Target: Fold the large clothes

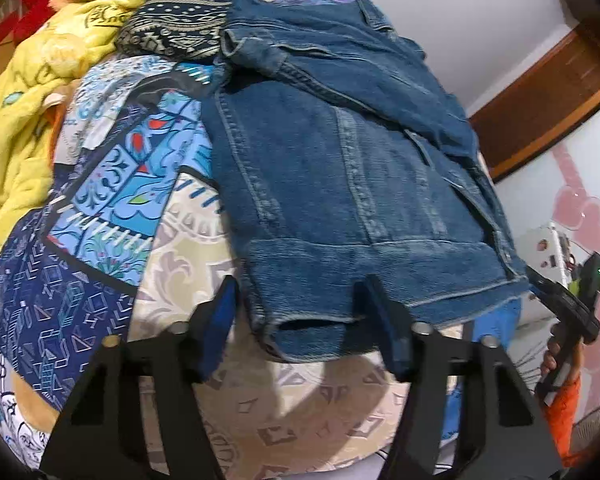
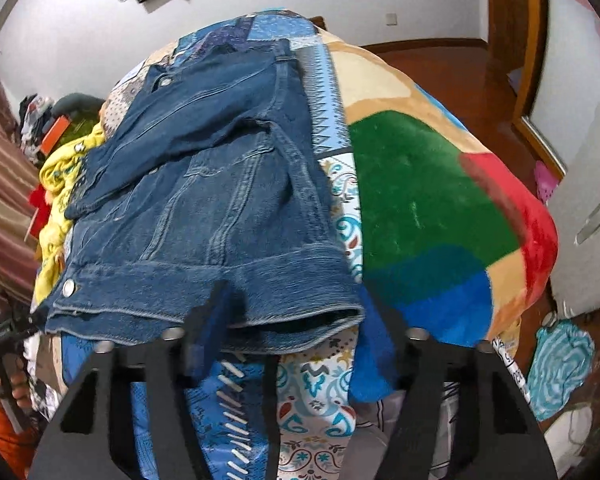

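Observation:
A blue denim jacket [image 1: 340, 184] lies partly folded on a patterned bedspread [image 1: 112, 208]; it also shows in the right wrist view [image 2: 204, 200]. My left gripper [image 1: 300, 304] is open, its jaws either side of the jacket's near hem, close to it. My right gripper [image 2: 296, 312] is open, its jaws either side of the hem's right corner. Neither holds cloth. The right gripper also shows in the left wrist view [image 1: 568, 308], at the jacket's right edge.
A yellow garment [image 1: 32, 92] and a dark patterned cloth [image 1: 176, 28] are heaped at the far left of the bed. A blanket with green, red and blue blocks [image 2: 428, 208] lies right of the jacket. Wooden floor [image 2: 460, 76] lies beyond the bed.

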### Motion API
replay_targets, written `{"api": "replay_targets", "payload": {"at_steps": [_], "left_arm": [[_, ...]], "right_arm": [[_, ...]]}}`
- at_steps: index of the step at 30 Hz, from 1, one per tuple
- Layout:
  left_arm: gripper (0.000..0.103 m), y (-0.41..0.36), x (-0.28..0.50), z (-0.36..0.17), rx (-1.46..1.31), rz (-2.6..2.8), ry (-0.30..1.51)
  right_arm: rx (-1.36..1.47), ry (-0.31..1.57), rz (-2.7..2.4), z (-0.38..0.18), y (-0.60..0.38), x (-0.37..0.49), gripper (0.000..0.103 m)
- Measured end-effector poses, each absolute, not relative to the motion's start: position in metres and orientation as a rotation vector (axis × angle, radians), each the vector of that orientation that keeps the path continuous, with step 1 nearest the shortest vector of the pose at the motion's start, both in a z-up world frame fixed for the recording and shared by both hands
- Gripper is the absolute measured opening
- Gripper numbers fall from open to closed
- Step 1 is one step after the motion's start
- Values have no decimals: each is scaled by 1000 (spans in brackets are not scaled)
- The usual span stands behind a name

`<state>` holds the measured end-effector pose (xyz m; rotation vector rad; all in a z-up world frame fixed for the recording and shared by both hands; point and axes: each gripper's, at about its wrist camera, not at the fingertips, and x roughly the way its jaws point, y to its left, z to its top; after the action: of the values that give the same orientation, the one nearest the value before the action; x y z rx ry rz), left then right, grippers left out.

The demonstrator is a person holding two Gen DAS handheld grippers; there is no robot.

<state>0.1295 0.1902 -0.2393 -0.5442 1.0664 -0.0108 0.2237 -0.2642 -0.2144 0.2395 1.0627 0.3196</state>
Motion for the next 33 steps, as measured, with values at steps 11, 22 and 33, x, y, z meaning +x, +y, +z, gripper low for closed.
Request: {"api": "replay_targets", "payload": {"at_steps": [11, 22, 33], "left_arm": [[15, 188, 130, -224, -465, 10, 1004], [10, 203, 174, -160, -461, -12, 825], [10, 263, 296, -109, -546, 43, 727]], "right_arm": [[301, 1002, 329, -206, -272, 225, 12], [226, 880, 422, -160, -245, 265, 9], [152, 751, 434, -97, -191, 388, 9]]}}
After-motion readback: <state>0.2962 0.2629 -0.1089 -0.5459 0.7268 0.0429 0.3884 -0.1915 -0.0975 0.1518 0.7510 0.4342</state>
